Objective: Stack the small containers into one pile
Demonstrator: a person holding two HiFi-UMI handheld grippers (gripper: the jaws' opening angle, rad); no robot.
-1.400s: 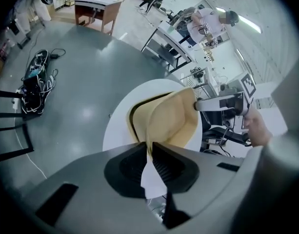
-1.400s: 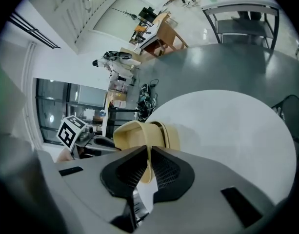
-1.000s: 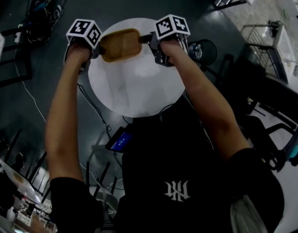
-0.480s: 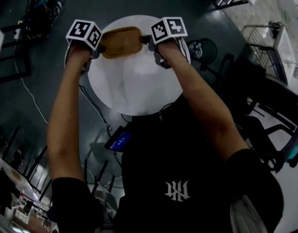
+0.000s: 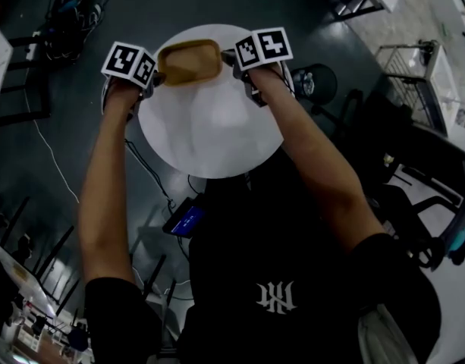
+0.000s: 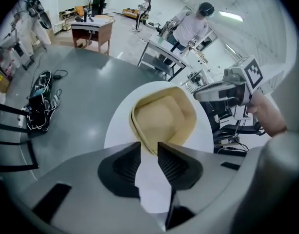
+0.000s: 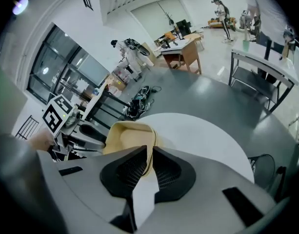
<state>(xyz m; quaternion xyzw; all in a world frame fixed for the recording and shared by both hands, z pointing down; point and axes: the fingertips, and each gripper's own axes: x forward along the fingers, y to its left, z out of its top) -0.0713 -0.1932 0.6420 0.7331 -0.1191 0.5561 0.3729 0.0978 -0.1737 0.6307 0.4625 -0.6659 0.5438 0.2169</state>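
Spreading apart, the left gripper [image 6: 148, 149] jaws have just been opening, and its marker cube [image 5: 130, 64] is sitting lower in the head view than one second ago. The tan container [image 5: 189, 61] is keeping its place.

1. Round white table [image 5: 209, 127]: it is carrying the container alone, close to its 12 o'clock edge.
2. Tan container: it is lying lengthwise from 9 to 3 o'clock. A doubled rim line in the left gripper view suggests one container is already nesting inside another.
3. Right gripper [image 7: 149, 152]: it is clenching the rim at the container's 3 o'clock end, with the thin wall pinched between both pads.
4. Left gripper: it is standing released at the 9 o'clock end. The rim corner is lying in the gap, with neither pad pressing on it.

Procedure, as judged:
- Keep the right clamp steady while the left gripper is withdrawing.
- Draw the left gripper straight back along its own line, so that no pad is dragging the rim.
- Avoid pushing toward 12 o'clock, since the container is sitting near the table edge.
- Release the right gripper only once the container is resting flat.
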